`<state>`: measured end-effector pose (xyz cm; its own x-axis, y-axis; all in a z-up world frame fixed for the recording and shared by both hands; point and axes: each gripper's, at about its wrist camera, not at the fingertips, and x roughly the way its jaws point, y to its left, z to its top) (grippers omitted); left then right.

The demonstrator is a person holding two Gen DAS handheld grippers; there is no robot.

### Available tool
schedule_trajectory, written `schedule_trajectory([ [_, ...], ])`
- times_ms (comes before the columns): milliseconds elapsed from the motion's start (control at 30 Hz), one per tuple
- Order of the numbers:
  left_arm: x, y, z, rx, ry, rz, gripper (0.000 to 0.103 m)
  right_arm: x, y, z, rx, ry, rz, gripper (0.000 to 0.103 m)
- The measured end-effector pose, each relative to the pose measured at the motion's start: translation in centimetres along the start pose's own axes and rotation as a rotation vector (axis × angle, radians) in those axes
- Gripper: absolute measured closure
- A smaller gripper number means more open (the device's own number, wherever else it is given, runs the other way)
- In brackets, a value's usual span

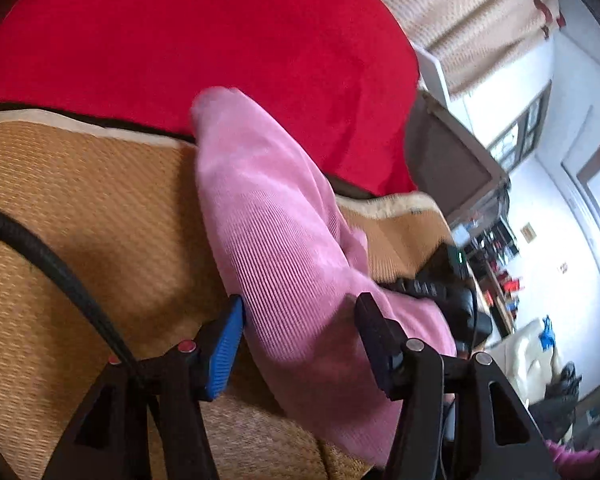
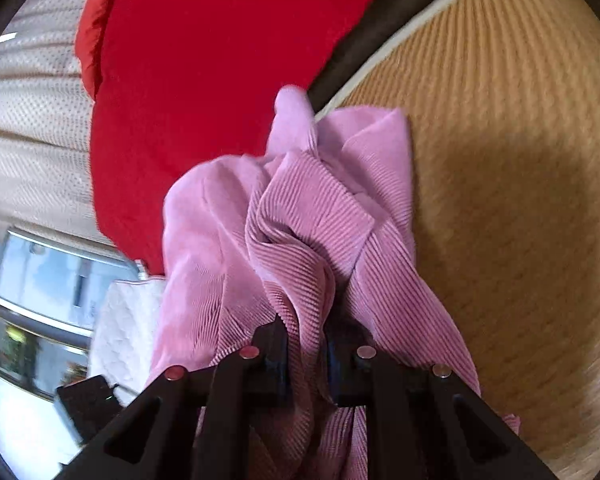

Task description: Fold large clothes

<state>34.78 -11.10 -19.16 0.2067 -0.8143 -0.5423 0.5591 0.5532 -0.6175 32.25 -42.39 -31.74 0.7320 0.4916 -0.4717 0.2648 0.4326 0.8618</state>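
A pink ribbed garment point(image 1: 268, 216) lies bunched on a tan woven mat point(image 1: 80, 200). In the left wrist view, one long fold of it runs between the fingers of my left gripper point(image 1: 300, 340). The jaws stand wide apart, and the blue pad point(image 1: 226, 348) sits at the fold's edge without pinching it. In the right wrist view, my right gripper point(image 2: 306, 344) is shut on a gathered bunch of the pink garment point(image 2: 300, 216). The cloth drapes from the jaws down onto the mat point(image 2: 500, 160).
A red cloth point(image 1: 220, 40) covers the far side beyond the mat's pale border point(image 2: 412, 28). A black cable point(image 1: 60, 264) crosses the mat at the left. Black equipment point(image 1: 440, 292) sits by the garment's right end. Curtains and room furniture lie beyond.
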Motion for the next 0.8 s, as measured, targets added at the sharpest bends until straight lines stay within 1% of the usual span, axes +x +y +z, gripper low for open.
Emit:
schedule_trajectory([
  [67, -0.8, 0.7, 0.3, -0.001, -0.033, 0.054, 0.045, 0.5, 0.8, -0.9, 0.001, 0.016, 0.056, 0.087],
  [100, -0.7, 0.9, 0.4, 0.001, -0.036, 0.091, 0.045, 0.7, 1.2, -1.3, -0.024, 0.016, 0.061, 0.087],
  [133, -0.1, 1.0, 0.3, 0.001, -0.026, 0.12, 0.045, 0.6, 1.8, -1.5, -0.072, -0.004, 0.033, 0.087],
  [167, 1.0, 1.1, -0.2, 0.009, 0.001, 0.164, 0.045, 0.4, 2.2, -1.6, -0.12, -0.024, -0.003, 0.087],
  [200, 2.3, 0.8, -0.8, 0.035, 0.023, 0.222, 0.044, 0.2, 2.3, -1.5, -0.146, -0.043, -0.025, 0.087],
  [233, 3.2, 0.4, -1.3, 0.064, 0.024, 0.259, 0.044, -0.3, 2.5, -1.4, -0.168, -0.068, -0.048, 0.087],
  [267, 3.5, -0.3, -1.8, 0.098, -0.01, 0.287, 0.043, -0.7, 2.7, -1.5, -0.188, -0.088, -0.066, 0.087],
  [333, 3.7, -1.2, -2.4, 0.129, -0.041, 0.321, 0.043, -1.8, 3.7, -2.0, -0.268, -0.148, -0.129, 0.087],
  [367, 4.1, -2.0, -2.9, 0.166, -0.065, 0.365, 0.043, -2.2, 4.1, -2.2, -0.31, -0.174, -0.163, 0.087],
  [400, 3.9, -2.2, -3.3, 0.2, -0.079, 0.395, 0.042, -2.2, 4.4, -2.4, -0.338, -0.187, -0.189, 0.087],
  [433, 4.3, -2.9, -3.7, 0.241, -0.095, 0.432, 0.042, -1.8, 4.2, -2.4, -0.352, -0.18, -0.217, 0.087],
  [467, 3.7, -3.0, -4.0, 0.273, -0.107, 0.465, 0.042, -1.5, 4.1, -2.4, -0.355, -0.171, -0.227, 0.087],
  [533, 4.0, -3.5, -4.0, 0.302, -0.114, 0.494, 0.042, -1.5, 3.2, -2.0, -0.31, -0.145, -0.192, 0.087],
  [633, 2.9, -3.5, -3.3, 0.31, -0.097, 0.5, 0.04, -2.7, 2.1, -1.5, -0.234, -0.107, -0.112, 0.085],
  [667, 2.3, -3.6, -3.1, 0.309, -0.096, 0.505, 0.04, -3.1, 2.2, -1.6, -0.223, -0.104, -0.097, 0.079],
  [733, 0.7, -4.4, -3.5, 0.332, -0.114, 0.498, 0.04, -4.3, 2.2, -1.6, -0.215, -0.105, -0.097, 0.075],
  [767, -0.2, -4.9, -4.0, 0.354, -0.138, 0.483, 0.038, -4.8, 2.4, -1.6, -0.213, -0.106, -0.103, 0.073],
  [800, -0.2, -5.2, -4.9, 0.369, -0.143, 0.482, 0.036, -4.9, 2.7, -1.7, -0.215, -0.107, -0.109, 0.068],
])
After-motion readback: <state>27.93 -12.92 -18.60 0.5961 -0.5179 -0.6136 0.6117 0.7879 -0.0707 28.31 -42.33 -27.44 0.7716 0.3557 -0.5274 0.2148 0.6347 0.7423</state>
